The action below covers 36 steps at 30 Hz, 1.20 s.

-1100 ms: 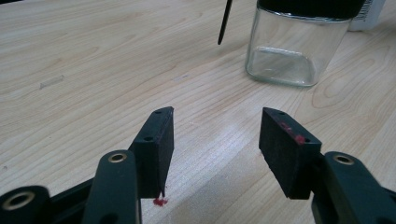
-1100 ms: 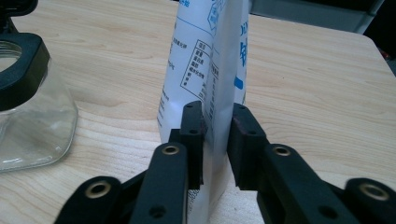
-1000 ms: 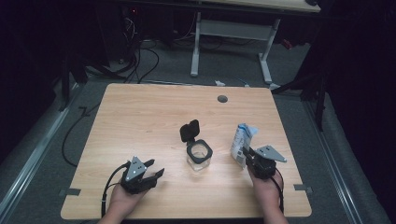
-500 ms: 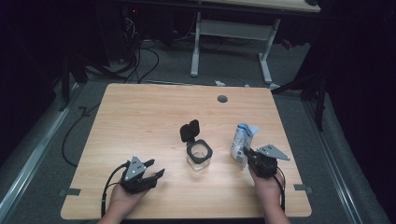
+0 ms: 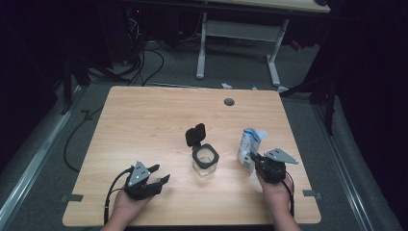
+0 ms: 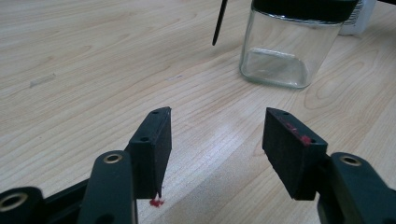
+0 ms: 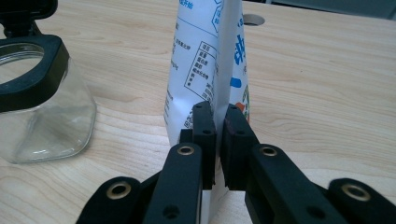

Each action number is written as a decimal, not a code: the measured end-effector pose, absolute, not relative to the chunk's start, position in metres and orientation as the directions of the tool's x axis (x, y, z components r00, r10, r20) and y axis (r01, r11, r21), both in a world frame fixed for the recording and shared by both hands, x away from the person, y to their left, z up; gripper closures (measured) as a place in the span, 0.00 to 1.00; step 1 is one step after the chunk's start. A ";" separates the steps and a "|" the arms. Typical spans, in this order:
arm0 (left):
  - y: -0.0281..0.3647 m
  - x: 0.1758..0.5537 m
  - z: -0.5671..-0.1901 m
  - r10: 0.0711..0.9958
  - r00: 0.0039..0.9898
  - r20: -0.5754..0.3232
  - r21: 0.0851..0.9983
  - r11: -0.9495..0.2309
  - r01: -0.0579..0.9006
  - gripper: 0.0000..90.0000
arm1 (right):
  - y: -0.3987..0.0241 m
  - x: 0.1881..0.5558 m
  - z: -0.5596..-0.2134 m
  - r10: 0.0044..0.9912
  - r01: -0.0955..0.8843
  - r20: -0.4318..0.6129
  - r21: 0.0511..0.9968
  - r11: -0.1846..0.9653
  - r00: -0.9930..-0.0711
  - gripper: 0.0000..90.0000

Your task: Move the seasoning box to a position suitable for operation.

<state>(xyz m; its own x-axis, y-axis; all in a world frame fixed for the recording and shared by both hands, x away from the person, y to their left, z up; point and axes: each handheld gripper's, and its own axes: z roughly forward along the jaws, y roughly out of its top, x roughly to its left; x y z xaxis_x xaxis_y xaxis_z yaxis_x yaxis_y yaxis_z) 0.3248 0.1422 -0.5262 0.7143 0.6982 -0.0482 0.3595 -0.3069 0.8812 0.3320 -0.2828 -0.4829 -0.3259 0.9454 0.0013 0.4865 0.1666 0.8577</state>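
A white printed pouch (image 5: 251, 144) (image 7: 205, 56) stands upright on the table's right side. My right gripper (image 5: 254, 160) (image 7: 219, 121) is shut on the pouch's near edge low down. Its jaws have just been closing, and the edge is pinched between the pads. A clear glass jar (image 5: 205, 161) (image 6: 285, 46) (image 7: 37, 102) with a black collar stands at the table's middle, its black lid (image 5: 196, 134) flipped up behind it. My left gripper (image 5: 160, 174) (image 6: 217, 140) rests low near the front left, open, with bare tabletop between its fingers and the jar some way ahead.
The wooden table (image 5: 144, 120) has a round cable hole (image 5: 229, 101) (image 7: 254, 19) near its far edge. Cables lie on the dark floor to the left, and a white desk frame (image 5: 240, 33) stands beyond the table.
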 end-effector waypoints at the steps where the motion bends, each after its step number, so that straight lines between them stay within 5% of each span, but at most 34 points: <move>1: 0.142 0.325 -0.526 0.698 0.714 -0.049 0.881 -0.306 0.360 0.47 | -0.285 0.333 -0.482 0.944 0.497 0.024 0.855 0.152 -0.329 0.96; 36: 0.142 0.325 -0.525 0.687 0.725 -0.060 0.889 -0.294 0.352 0.47 | -0.282 0.345 -0.430 0.861 0.643 -0.034 0.650 0.405 -0.507 0.97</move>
<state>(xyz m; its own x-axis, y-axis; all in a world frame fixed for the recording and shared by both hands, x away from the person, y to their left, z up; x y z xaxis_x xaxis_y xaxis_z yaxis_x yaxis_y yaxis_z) 0.3247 0.1421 -0.5253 0.7246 0.6866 -0.0595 0.3516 -0.2940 0.8888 0.3454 -0.2820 -0.4302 -0.5074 0.8610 -0.0344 0.6434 0.4051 0.6495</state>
